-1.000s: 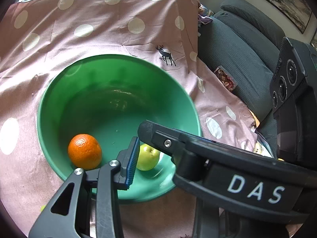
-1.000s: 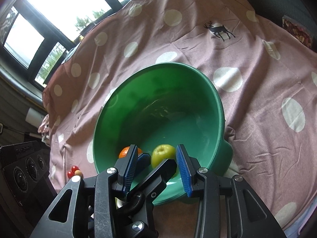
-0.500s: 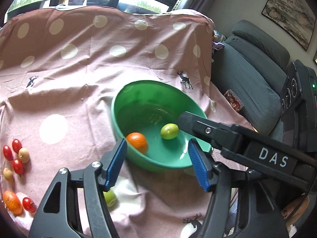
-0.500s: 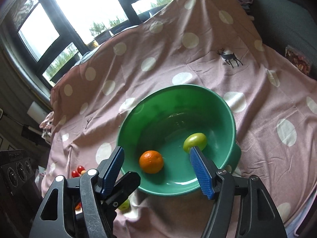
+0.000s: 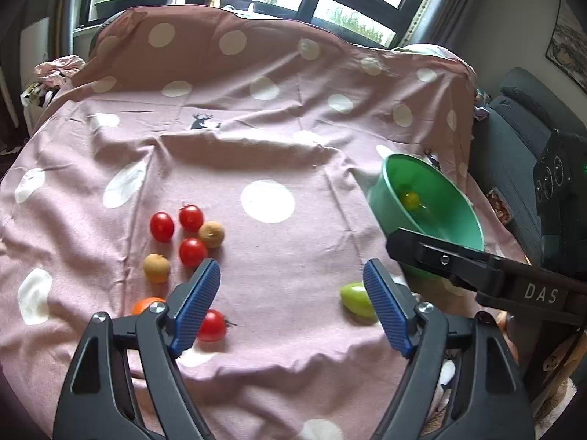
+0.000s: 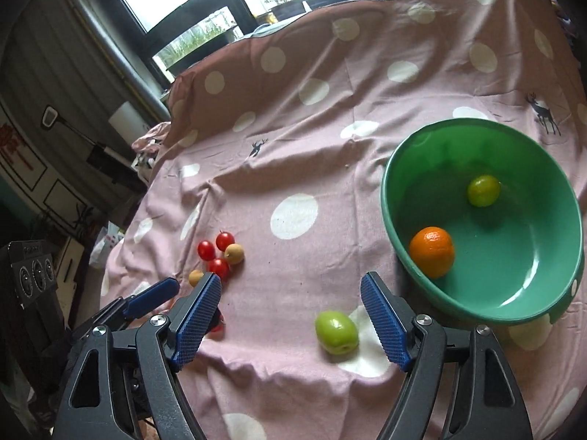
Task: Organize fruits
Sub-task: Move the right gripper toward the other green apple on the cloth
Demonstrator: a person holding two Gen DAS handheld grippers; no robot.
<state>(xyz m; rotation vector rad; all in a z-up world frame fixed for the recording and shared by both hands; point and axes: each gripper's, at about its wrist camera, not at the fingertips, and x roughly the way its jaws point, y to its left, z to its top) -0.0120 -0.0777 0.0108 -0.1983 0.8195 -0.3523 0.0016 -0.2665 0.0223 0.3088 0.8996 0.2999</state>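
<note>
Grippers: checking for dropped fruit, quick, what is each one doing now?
Left gripper: jaws opening, nothing between them.
Right gripper: jaws opening, nothing between them.

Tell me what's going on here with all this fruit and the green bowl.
A person is sorting fruit into a green bowl with a hand-held tool in each hand. An orange and a green fruit already lie in the bowl. Both the left tool and the right tool are empty, their jaws opening. On the spotted cloth outside the bowl wait another green fruit, several cherry tomatoes, two small brown fruits and a second orange.
</note>
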